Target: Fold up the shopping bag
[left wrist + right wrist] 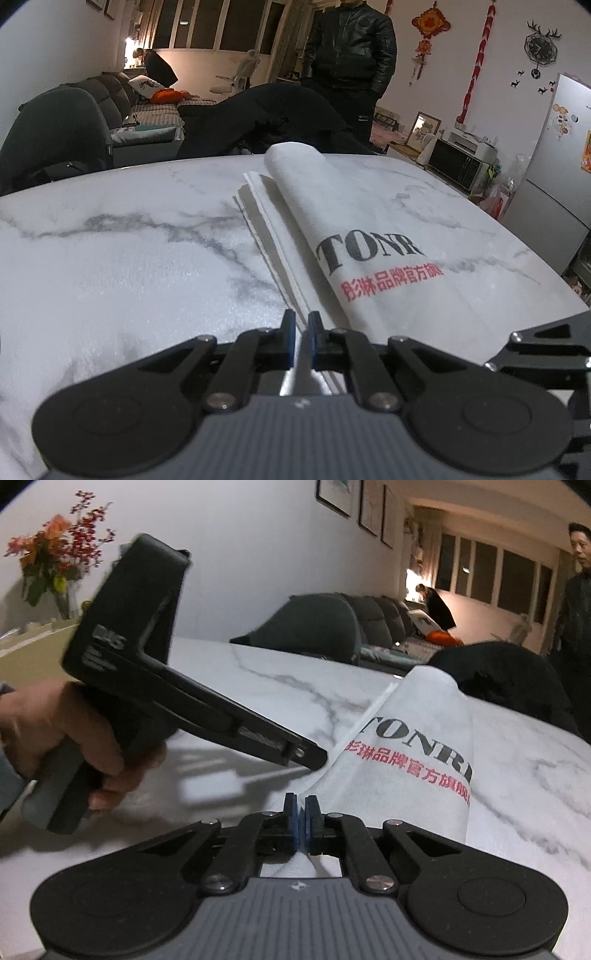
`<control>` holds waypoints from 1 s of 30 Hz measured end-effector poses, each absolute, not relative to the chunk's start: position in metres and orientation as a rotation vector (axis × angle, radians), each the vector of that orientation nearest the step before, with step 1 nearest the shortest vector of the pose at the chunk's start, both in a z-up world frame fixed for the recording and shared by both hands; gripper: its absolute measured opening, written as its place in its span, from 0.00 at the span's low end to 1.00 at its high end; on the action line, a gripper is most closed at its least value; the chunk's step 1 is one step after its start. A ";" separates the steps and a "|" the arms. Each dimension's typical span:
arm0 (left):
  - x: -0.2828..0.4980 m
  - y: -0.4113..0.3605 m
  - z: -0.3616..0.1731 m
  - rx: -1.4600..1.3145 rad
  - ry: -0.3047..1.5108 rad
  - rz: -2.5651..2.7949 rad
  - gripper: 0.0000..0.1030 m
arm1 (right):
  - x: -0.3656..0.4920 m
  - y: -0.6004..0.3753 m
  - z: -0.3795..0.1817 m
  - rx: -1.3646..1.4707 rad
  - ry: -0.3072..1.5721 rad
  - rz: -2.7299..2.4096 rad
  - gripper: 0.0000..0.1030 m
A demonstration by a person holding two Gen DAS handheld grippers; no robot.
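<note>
Left wrist view. One shopping bag (354, 236), white with black and red print, lies on the marble table (110, 240). It is already doubled lengthwise: a printed panel is laid over, with layered edges stepping out along its left side, and the far end bulges up in a loose roll. My left gripper (302, 328) has its blue-padded fingers drawn nearly together on the near edge of the bag; white fabric runs between them, so I judge it clamped on that edge. Part of a second gripper frame shows at the lower right. One standing person (351, 55) in a dark jacket is behind the table.

Right wrist view. My right gripper (302, 812) is likewise pinched on the bag's (413, 760) near end, with fabric passing up between the closed pads. The left gripper (314, 757) comes in from the left, held by one hand (55, 734), its tip touching the bag's left edge. One vase of flowers (55, 561) stands at the back left.

Assessment: I judge the first lengthwise fold done. The bag is long and unflattened, so at least one crosswise fold and a pressing down remain. Count: one bag, two grippers, both gripping its near end.
</note>
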State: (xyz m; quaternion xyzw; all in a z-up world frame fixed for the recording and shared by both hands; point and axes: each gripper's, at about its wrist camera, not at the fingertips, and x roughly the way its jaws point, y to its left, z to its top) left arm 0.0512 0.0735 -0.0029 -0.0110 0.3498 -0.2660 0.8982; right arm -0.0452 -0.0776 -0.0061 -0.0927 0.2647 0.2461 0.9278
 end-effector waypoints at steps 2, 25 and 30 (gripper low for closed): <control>0.050 0.074 -0.003 -0.031 0.721 -0.553 0.05 | -0.045 -0.075 -0.005 -0.196 0.534 0.523 0.05; 0.055 0.071 0.021 -0.127 0.723 -0.695 0.07 | -0.028 -0.064 -0.016 -0.236 0.594 0.537 0.07; 0.059 0.049 0.003 -0.001 0.778 -0.685 0.07 | -0.034 -0.077 -0.007 -0.204 0.575 0.577 0.13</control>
